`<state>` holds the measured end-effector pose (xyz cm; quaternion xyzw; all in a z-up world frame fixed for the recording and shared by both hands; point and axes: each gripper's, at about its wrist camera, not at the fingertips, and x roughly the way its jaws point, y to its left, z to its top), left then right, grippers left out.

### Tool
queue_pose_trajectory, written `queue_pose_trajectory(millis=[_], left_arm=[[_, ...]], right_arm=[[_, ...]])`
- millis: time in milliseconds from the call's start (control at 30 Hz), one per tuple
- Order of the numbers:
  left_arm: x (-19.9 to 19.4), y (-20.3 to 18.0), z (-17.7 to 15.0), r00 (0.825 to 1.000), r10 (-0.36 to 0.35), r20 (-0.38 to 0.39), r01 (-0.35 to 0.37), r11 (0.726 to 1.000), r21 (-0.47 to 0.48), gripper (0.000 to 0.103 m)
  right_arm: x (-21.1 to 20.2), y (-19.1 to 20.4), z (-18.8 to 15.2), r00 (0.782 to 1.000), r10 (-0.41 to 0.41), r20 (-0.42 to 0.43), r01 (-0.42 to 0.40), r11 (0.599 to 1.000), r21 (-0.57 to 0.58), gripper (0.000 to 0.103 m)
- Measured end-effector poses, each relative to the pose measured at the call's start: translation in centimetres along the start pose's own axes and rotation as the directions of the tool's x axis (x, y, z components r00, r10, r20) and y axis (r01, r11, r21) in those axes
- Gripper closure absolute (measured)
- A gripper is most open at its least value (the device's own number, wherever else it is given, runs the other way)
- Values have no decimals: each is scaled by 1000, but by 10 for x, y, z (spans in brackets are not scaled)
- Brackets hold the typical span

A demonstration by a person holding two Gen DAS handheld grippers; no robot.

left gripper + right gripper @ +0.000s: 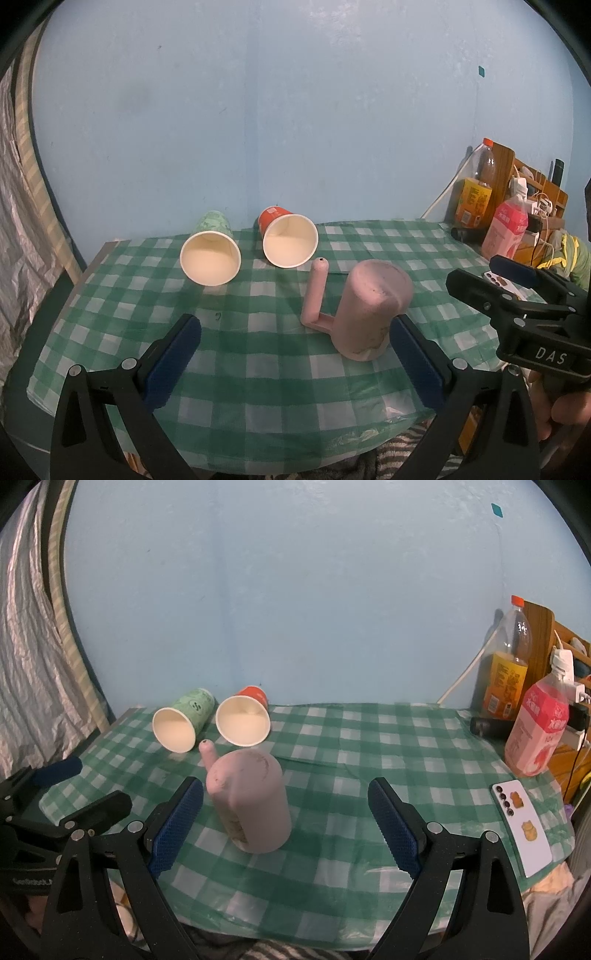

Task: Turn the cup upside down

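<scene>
A pink handled cup (371,310) stands upside down on the green checked tablecloth (258,332), its handle (316,295) to the left; it also shows in the right wrist view (251,801). A green paper cup (211,254) and an orange paper cup (288,238) lie on their sides at the back, mouths toward me. My left gripper (295,354) is open and empty, its right pad beside the pink cup. My right gripper (286,823) is open and empty, with the pink cup between its fingers near the left pad. The right gripper also shows in the left wrist view (517,291).
At the right stand a juice bottle (508,664), a pink carton bottle (535,727), a dark cylinder (487,727) and a wooden rack (532,184) with cables. A white phone (522,823) lies near the table's right front edge. A blue wall is behind; a curtain hangs left.
</scene>
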<state>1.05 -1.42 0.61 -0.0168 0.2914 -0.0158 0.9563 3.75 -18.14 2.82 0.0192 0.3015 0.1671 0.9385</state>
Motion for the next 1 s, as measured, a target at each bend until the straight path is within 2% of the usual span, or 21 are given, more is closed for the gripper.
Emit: queue_pose_trajectory(millis=[1000], left_arm=[[-3, -3, -2, 1000, -6, -10, 6, 1000, -17, 0]], right_arm=[[-1, 4, 0, 1000, 10, -4, -10, 1000, -1, 13]])
